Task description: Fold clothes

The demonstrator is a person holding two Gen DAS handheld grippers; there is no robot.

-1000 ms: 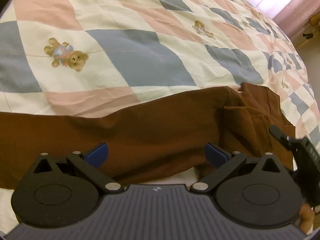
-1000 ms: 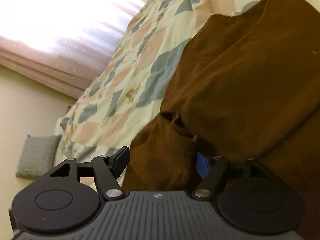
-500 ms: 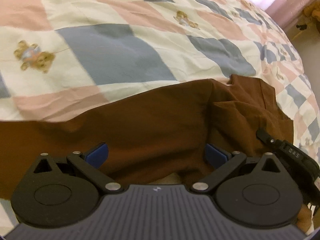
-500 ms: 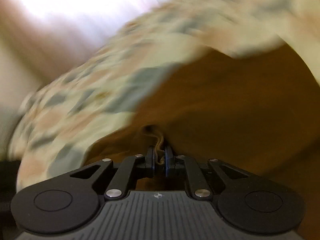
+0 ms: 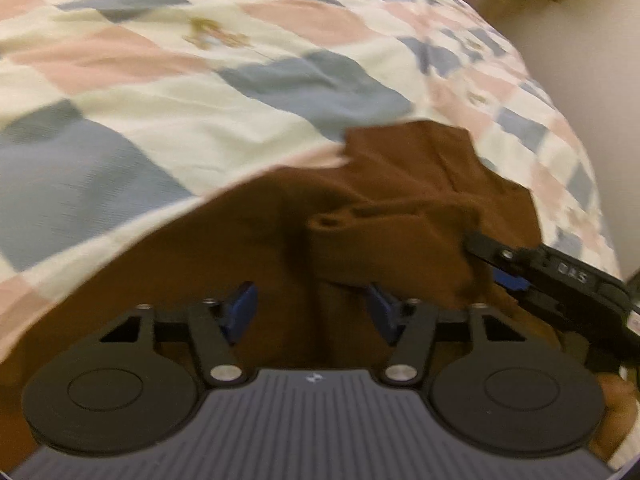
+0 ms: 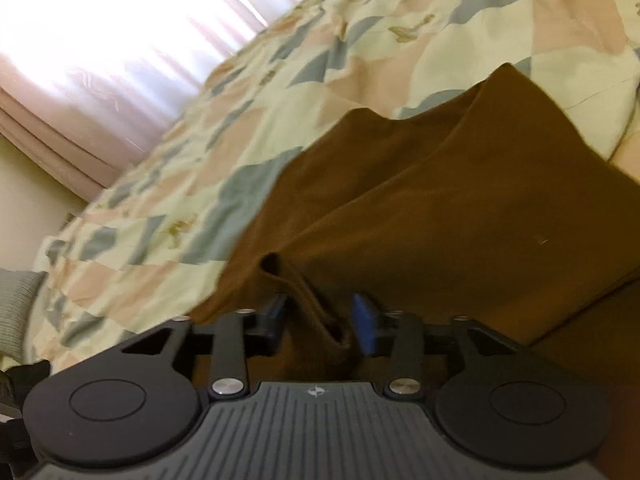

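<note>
left wrist: low over quilt (image 5: 168, 92) | right wrist: low, windowward | shared: brown garment (image 6: 440, 216)

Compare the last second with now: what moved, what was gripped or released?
The right gripper closed on a fold of the brown garment half a second ago, and its jaws are now apart again, the fold loose between them. The left gripper narrowed its jaws but stayed open. The garment remains on the quilt.

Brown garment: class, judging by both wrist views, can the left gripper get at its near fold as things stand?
Probably yes: the left gripper is open with the brown garment lying between its fingers; nothing blocks it, and the right gripper sits off to the side.
</note>
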